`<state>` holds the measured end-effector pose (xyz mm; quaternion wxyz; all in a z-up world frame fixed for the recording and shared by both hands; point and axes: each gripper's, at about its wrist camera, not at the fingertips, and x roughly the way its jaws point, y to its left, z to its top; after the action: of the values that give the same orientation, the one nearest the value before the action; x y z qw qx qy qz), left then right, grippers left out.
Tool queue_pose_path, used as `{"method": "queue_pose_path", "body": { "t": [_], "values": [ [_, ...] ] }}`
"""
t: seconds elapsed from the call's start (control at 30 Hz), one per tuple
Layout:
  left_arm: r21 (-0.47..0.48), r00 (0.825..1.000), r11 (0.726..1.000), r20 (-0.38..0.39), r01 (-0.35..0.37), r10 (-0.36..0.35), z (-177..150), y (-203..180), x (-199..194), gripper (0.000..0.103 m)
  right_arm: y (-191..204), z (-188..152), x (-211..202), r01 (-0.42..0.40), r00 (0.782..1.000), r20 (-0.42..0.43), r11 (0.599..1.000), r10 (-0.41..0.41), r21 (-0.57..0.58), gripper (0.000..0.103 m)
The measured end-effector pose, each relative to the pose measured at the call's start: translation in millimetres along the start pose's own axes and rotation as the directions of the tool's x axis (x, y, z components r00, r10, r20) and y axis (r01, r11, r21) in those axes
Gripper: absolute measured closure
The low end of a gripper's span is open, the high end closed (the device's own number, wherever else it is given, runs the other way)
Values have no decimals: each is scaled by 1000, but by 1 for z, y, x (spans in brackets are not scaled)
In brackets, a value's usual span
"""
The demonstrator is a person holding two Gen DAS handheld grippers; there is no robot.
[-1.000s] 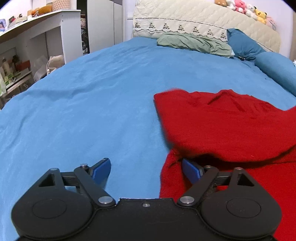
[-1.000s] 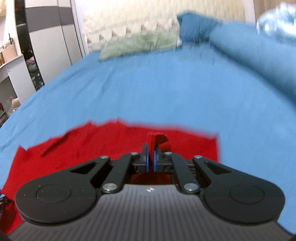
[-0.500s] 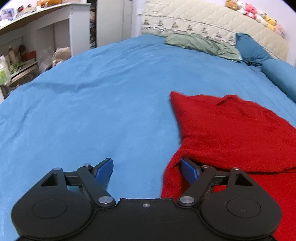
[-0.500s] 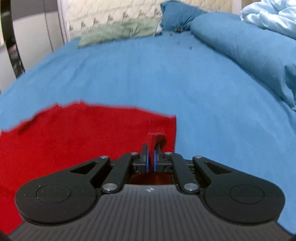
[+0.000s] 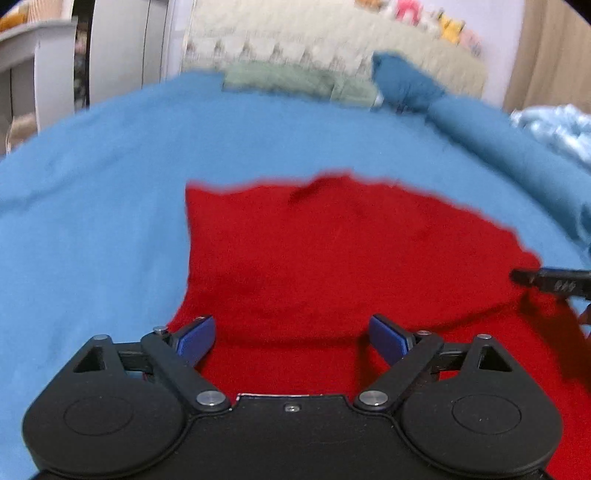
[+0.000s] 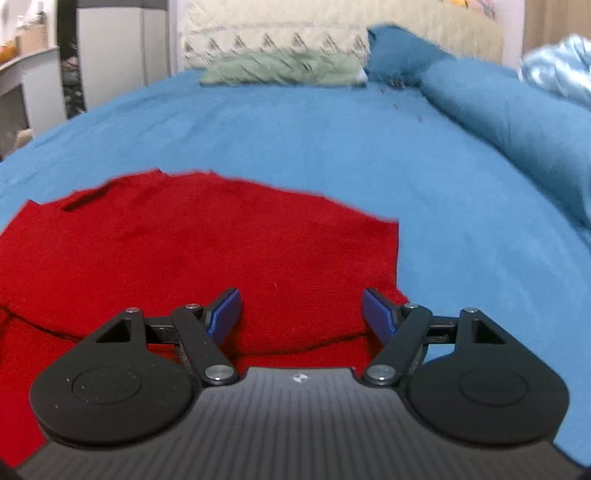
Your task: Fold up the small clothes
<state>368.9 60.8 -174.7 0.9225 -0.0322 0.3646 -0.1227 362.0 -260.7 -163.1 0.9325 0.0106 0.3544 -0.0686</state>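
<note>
Once pinching red garment [image 6: 207, 258], right tongs [image 6: 301, 314] just opened.

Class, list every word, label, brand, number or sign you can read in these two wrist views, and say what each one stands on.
No readable text anywhere.
Small white logo mark on the right gripper body: a symbol, too small to read.
Pale marks on that gripper's finger in the left wrist view: too blurred to read.

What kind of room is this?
It looks like a bedroom. There is a big bed with a blue sheet, pillows by a quilted headboard, and stuffed toys on top.
</note>
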Motion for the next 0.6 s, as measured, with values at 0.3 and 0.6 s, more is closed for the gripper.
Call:
{"method": "queue_pose_path", "body": {
  "t": [0.3, 0.6],
  "values": [
    [-93, 999, 995, -6, 40, -41, 3, 11, -2, 10, -2, 24, -6, -88, 995, 55, 994, 85, 67, 8],
    [-30, 1000, 1000, -14, 1, -1, 0, 0, -2, 10, -21, 58, 76, 49, 998, -55, 988, -42, 144, 0]
  ]
}}
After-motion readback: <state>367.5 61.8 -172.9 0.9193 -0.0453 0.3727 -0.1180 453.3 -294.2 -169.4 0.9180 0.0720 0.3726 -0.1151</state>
